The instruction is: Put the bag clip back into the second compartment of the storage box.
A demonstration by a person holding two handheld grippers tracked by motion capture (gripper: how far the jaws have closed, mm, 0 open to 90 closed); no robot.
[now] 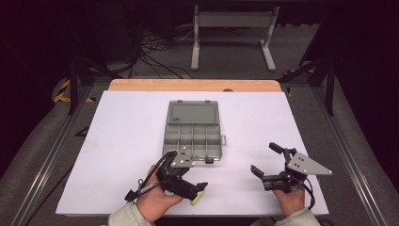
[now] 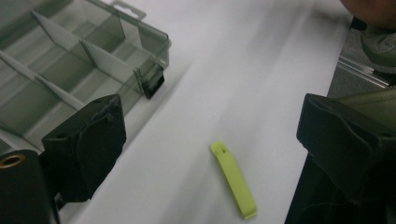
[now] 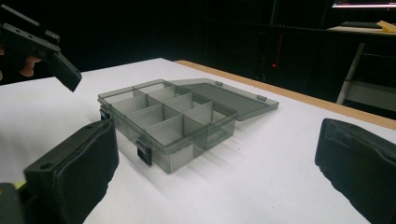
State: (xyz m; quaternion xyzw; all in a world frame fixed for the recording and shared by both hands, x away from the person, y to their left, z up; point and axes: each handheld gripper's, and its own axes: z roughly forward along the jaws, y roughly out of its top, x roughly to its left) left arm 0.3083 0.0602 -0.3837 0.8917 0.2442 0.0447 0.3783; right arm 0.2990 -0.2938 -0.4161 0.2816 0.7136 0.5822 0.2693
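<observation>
High view: overhead from person's side, facing forward and down, far. Left gripper view: close, steep down onto white table (image 2: 261,70). Right gripper view: low, near-level across it. All three share compartment box (image 1: 194,129), lid open.

I can't read any words, numbers or labels here. The grey box (image 1: 194,128), the little yellow-green stick (image 2: 233,179) and the white table (image 1: 117,141) have no writing I can see.

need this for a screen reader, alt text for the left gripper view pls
A yellow-green plastic strip lies flat on the white table between the left gripper's open black jaws. An open grey compartment box sits at upper left.
</observation>
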